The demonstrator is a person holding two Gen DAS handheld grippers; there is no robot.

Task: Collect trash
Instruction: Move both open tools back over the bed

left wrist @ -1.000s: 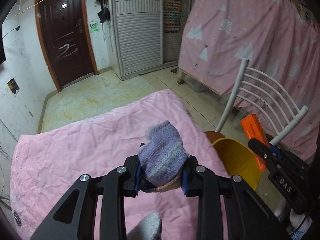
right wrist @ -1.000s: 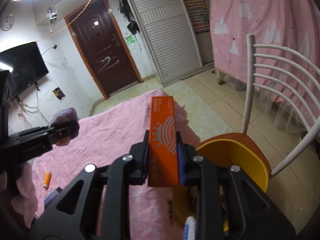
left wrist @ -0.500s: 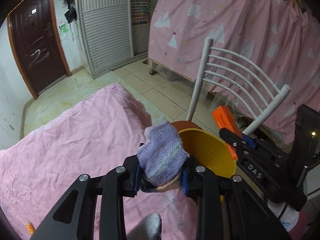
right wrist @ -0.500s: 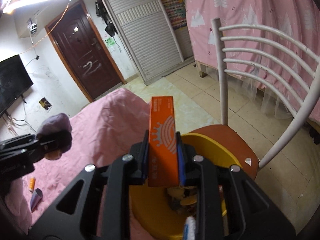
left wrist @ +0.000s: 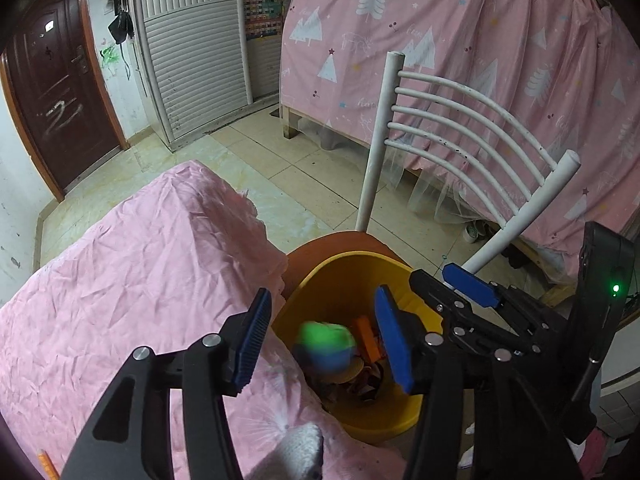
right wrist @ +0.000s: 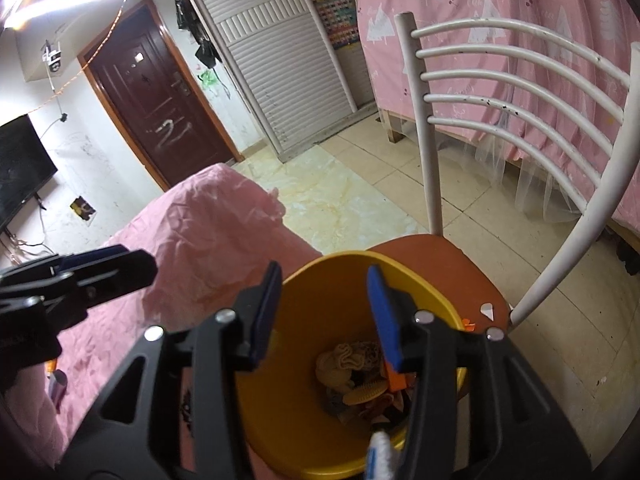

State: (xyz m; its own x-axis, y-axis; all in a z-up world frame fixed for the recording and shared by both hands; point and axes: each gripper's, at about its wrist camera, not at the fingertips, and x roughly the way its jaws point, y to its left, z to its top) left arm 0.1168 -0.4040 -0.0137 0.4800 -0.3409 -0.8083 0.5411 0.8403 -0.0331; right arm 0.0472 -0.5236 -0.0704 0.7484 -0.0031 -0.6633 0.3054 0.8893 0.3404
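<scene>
Left claw (left wrist: 320, 332) is released over the yellow bin (left wrist: 404, 276), a blurred green-blue item (left wrist: 326, 344) dropping between its jaws. Right claw (right wrist: 324, 312) is released too; the orange box (right wrist: 394, 378) lies inside. Keep both claws centred above the rim until items settle.

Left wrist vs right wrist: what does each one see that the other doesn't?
Only the left wrist view shows a blurred green-and-blue item over the bin's opening.

Only the right wrist view shows the wall TV, a yellow comb and a beige scrunched item in the bin.

Both show the yellow bin on the chair seat, the pink-covered table, the dark door, and the left gripper and right gripper open.
</scene>
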